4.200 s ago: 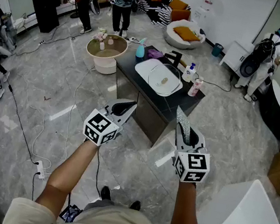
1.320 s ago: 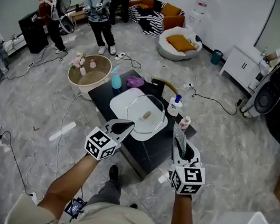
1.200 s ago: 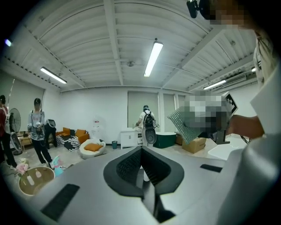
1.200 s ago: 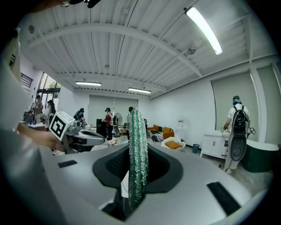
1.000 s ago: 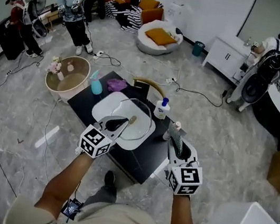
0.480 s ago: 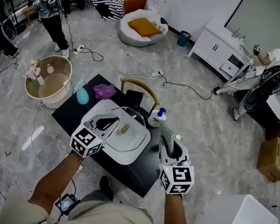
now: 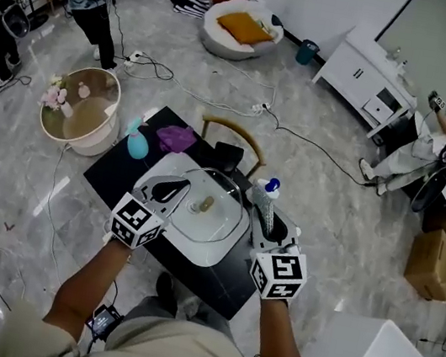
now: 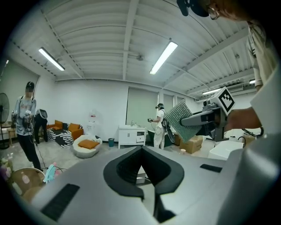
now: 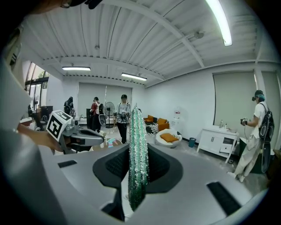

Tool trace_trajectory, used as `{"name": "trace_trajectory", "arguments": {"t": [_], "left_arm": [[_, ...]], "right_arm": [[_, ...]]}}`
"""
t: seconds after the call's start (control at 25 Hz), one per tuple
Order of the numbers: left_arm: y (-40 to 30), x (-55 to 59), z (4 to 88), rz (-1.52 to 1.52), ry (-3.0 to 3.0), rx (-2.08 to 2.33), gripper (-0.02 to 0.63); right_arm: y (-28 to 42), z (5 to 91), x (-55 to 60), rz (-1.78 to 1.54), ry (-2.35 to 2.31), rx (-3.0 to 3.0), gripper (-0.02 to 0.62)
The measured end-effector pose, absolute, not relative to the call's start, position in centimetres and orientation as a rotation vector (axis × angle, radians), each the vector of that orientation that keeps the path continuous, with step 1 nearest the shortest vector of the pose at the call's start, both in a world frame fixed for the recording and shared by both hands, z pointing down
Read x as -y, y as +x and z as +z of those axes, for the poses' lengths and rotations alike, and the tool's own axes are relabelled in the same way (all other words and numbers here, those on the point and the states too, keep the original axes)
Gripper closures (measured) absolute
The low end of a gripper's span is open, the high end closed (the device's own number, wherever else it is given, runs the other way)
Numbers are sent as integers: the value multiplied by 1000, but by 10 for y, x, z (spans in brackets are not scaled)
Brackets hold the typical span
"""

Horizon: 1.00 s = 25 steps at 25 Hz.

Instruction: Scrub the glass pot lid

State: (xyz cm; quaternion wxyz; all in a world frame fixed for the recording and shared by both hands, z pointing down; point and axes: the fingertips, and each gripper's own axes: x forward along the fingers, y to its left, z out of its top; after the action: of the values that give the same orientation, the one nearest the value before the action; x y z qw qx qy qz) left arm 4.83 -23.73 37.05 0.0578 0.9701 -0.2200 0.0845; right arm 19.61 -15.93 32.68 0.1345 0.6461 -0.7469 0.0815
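At centre of the head view: round clear glass pot lid [image 7: 208,207] with a pale knob, lying knob-up in a white square basin [image 7: 197,253] on a low black table [image 7: 113,171]. The basin is presumably there to catch wash water. Left gripper [image 7: 171,190], jaws together, hovers at the lid's left edge, apparently placed to steady the lid; whether it touches cannot be told. Right gripper [image 7: 270,224], just right of the lid, is clamped on a green glittery scrub pad [image 7: 267,212] that sticks forward out of the jaws, free end leading for wiping; the pad is not yet on the glass. Along the table's upper side: white pump bottle with blue top [image 7: 263,192], teal spray bottle [image 7: 136,145] and purple cloth [image 7: 176,137], all near the basin and likely cleaning supplies kept to hand. Left gripper view: both jaws meet with nothing between them. The camera looks out across the room and up at the ceiling, so the lid is out of sight; the right gripper and its pad show at upper right. Right gripper view: the pad is held edge-on and upright at frame centre, its lower end pinched between the jaws so most of its face is left free. The left gripper shows at lower left. Judged stage: approach, scrubbing not begun.
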Motion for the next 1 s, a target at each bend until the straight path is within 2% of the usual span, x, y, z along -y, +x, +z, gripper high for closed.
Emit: {"name": "trace_trajectory", "arguments": {"t": [0.32, 1.0], "left_arm": [[15, 269, 385, 312, 2894, 858, 597], [-27, 297, 497, 375, 2675, 1005, 597]], "right_arm": [[185, 376, 225, 298, 1721, 2246, 509], [165, 544, 299, 455, 1490, 2131, 508]]}}
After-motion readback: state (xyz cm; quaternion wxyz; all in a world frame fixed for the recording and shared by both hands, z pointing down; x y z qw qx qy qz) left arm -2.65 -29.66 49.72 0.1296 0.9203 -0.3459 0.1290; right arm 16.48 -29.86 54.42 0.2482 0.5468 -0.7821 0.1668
